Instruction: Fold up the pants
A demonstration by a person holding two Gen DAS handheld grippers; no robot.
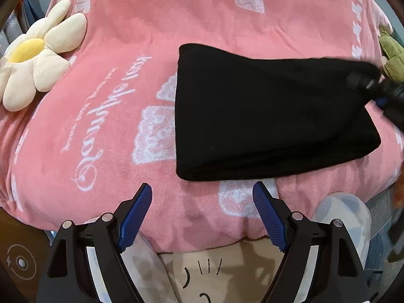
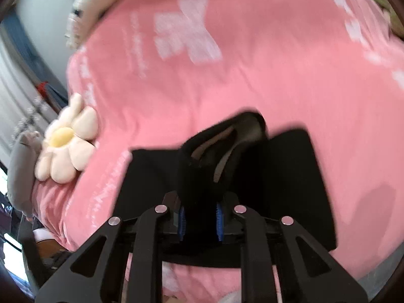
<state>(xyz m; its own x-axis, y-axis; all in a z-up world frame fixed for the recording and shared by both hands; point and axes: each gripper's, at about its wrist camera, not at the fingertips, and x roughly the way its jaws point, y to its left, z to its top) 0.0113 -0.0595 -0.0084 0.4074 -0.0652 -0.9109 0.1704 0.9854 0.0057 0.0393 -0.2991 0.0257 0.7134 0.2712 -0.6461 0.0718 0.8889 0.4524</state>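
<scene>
Blanket: a big pink blanket [image 1: 121, 25] with white letters and white patches covers the whole soft surface, and everything else lies on it.

Pants: the black pants [image 1: 265, 116] lie on the blanket as a folded, flat stack, a little to the right of the middle in the left wrist view. One end of the cloth is lifted up from the stack at its right side; in the right wrist view this raised part stands as a bunch above the flat part and shows a grey inner side.

Flower cushion: a cream flower cushion [image 1: 35, 53] with a yellow centre rests on the left part of the blanket, well apart from the pants.

Right gripper: the right gripper [image 2: 200, 221] is closed tight on the raised black cloth; its blue pads [image 2: 182, 223] press the fabric from both sides. This view is blurred, so the fine details are not clear.

Left gripper: the left gripper [image 1: 202, 217] hangs above the near edge of the blanket with its two fingers spread wide, and between them is only the pink cloth. It touches nothing, and the pants are just beyond its tips.

Green toy: a green plush toy [image 1: 391, 58] sits at the far right edge, just beside the lifted end of the pants.
</scene>
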